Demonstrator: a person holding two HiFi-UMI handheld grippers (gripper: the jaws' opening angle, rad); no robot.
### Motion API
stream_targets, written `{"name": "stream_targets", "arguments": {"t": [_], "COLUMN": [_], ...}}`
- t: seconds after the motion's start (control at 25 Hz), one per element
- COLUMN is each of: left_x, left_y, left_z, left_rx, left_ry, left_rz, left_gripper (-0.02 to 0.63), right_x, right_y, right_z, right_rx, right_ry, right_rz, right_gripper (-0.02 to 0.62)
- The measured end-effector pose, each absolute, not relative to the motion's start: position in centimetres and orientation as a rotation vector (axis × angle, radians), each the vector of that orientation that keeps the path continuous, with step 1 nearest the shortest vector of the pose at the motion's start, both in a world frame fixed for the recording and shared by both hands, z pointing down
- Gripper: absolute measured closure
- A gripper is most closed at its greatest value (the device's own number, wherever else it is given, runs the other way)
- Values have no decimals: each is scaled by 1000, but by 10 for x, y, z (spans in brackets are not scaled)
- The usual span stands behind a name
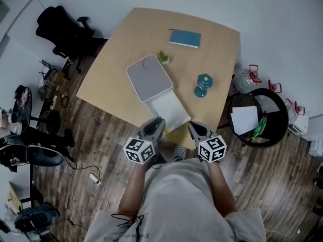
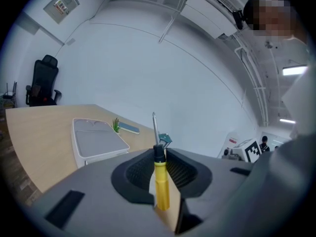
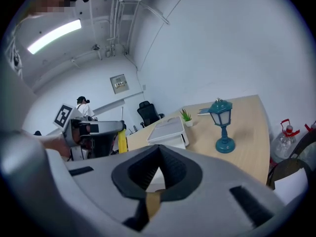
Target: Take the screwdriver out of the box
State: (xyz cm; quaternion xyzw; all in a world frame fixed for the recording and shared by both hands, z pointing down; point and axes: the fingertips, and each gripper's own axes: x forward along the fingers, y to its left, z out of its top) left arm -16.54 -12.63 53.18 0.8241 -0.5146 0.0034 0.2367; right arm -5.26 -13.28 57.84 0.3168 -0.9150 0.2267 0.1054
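The left gripper (image 2: 159, 153) pinches the yellow-handled screwdriver (image 2: 161, 184) upright. The right gripper (image 3: 159, 149) is pressed together, empty, beside the open box (image 1: 149, 78).

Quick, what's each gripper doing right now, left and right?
Left gripper: closed on the yellow-handled screwdriver.
Right gripper: fingers shut, nothing between them.

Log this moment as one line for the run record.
left gripper: shut on screwdriver, clear of box | right gripper: shut, empty | box: open on table
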Motion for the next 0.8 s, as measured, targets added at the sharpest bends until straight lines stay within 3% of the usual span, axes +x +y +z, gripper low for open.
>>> {"name": "stream_targets", "arguments": {"t": [0.8], "left_x": [-162], "left_y": [-126], "left_z": [531], "left_rx": [2323], "left_ry": [-1461], "left_rz": [122], "left_gripper": [535], "right_x": [-57], "right_y": [-134], "right_z": [582], "right_rx": [894], "right_ry": [-2682], "right_rz": [647], "right_gripper": [592]}}
